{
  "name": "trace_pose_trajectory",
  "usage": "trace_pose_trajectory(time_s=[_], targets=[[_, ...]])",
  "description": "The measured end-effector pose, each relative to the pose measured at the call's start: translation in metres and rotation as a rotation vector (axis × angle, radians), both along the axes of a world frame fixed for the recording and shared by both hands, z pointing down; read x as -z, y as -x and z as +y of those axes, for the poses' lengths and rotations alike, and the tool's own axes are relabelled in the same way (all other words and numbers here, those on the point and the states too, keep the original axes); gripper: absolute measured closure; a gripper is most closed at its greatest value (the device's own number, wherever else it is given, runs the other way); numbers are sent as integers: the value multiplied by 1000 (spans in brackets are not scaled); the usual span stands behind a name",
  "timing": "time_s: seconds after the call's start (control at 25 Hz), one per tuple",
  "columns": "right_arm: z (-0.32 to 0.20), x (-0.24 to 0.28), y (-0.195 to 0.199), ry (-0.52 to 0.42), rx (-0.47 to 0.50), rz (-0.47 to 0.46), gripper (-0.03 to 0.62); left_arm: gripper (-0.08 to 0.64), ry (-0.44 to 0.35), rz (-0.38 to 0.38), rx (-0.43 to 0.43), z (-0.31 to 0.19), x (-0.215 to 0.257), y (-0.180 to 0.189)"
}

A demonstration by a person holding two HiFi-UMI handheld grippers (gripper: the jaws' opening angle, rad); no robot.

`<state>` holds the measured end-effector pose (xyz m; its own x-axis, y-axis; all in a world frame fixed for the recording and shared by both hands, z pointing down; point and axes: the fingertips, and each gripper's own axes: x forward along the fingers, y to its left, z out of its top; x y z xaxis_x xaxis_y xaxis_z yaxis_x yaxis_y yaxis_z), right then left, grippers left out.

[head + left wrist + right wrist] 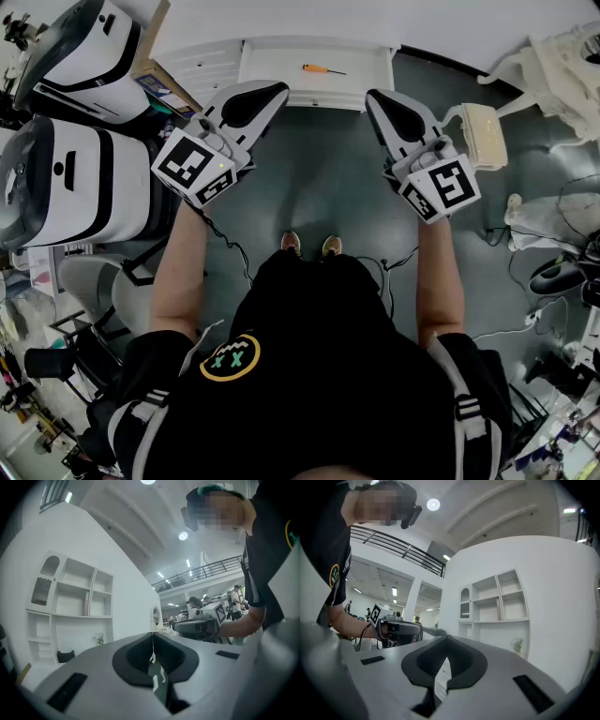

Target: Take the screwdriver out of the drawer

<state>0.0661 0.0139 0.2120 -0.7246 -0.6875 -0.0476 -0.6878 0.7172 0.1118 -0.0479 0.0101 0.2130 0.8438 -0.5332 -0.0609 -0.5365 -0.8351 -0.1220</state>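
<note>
The screwdriver (322, 68), with an orange handle and a dark shaft, lies in the open white drawer (281, 92) at the top of the head view. Both grippers hover level in front of the drawer, short of it and apart from the tool. My left gripper (275, 90) is shut and empty; its jaws meet in a thin seam (152, 635). My right gripper (374, 97) is also shut with nothing in it (445, 637). Neither gripper view shows the screwdriver; each sees the other gripper, the right one (199, 626) and the left one (399, 630).
Two white-and-black machines (80, 183) (89, 42) stand at the left beside a cardboard box (159, 80). A small cream object (484, 134) and cables lie on the grey floor at the right. A white shelf unit (70, 602) stands against the wall. The person's feet (310, 245) are below the grippers.
</note>
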Motion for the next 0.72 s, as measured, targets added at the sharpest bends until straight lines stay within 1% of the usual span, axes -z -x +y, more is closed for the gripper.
trace_pose_trajectory(time_s=[0.52, 0.72], targets=[[-2, -2, -3, 3, -1, -2, 569, 540, -3, -1, 4, -1, 0, -1], [-1, 0, -5, 14, 2, -32, 568, 540, -5, -3, 6, 1, 1, -2]])
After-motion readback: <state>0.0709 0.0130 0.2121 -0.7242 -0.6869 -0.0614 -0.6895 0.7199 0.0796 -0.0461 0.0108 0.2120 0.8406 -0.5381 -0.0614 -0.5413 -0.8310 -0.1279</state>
